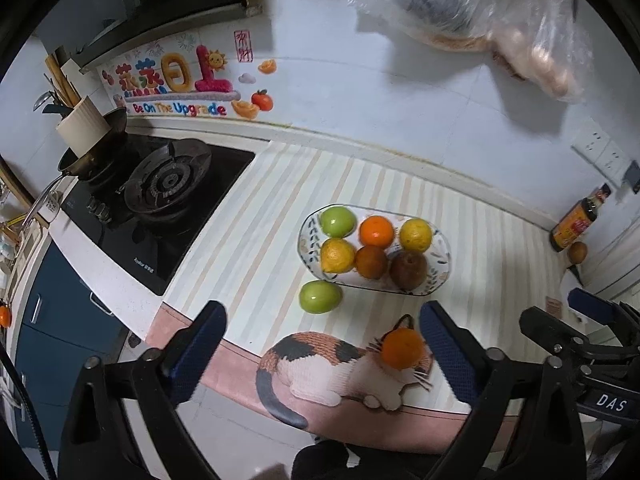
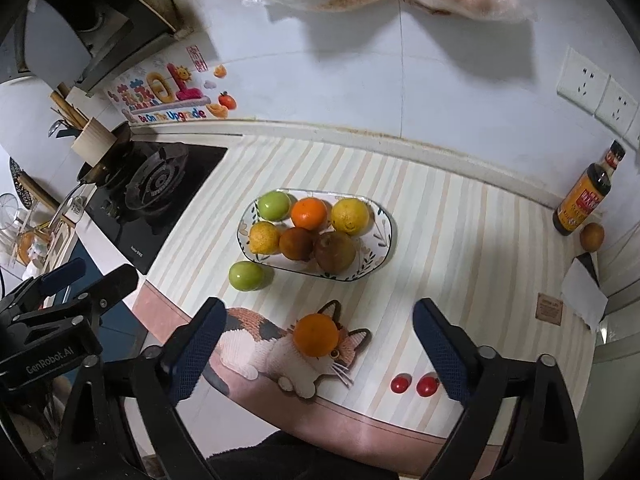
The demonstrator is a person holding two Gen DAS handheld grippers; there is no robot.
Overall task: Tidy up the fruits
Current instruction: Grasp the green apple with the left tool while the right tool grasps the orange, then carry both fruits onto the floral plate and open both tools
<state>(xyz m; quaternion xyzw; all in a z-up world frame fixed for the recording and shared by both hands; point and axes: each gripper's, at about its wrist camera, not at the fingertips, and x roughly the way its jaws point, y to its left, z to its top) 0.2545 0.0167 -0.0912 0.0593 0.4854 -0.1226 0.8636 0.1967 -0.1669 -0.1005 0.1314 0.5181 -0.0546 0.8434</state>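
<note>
An oval patterned plate (image 1: 436,276) (image 2: 382,248) on the striped mat holds several fruits: a green apple (image 1: 338,221), oranges, lemons and a brown fruit. A loose green apple (image 1: 321,297) (image 2: 246,275) lies just in front of the plate's left end. A loose orange (image 1: 403,348) (image 2: 316,335) sits on the cat picture near the mat's front edge. Two small red tomatoes (image 2: 414,385) lie at the front right. My left gripper (image 1: 322,354) is open and empty above the front edge. My right gripper (image 2: 320,352) is open and empty, with the orange between its fingers' lines.
A black gas hob (image 1: 160,200) with a pan is at the left. A sauce bottle (image 2: 584,196) and a brown fruit (image 2: 592,236) stand at the far right by the wall. Plastic bags (image 1: 480,12) hang on the wall above. White paper (image 2: 584,292) lies at right.
</note>
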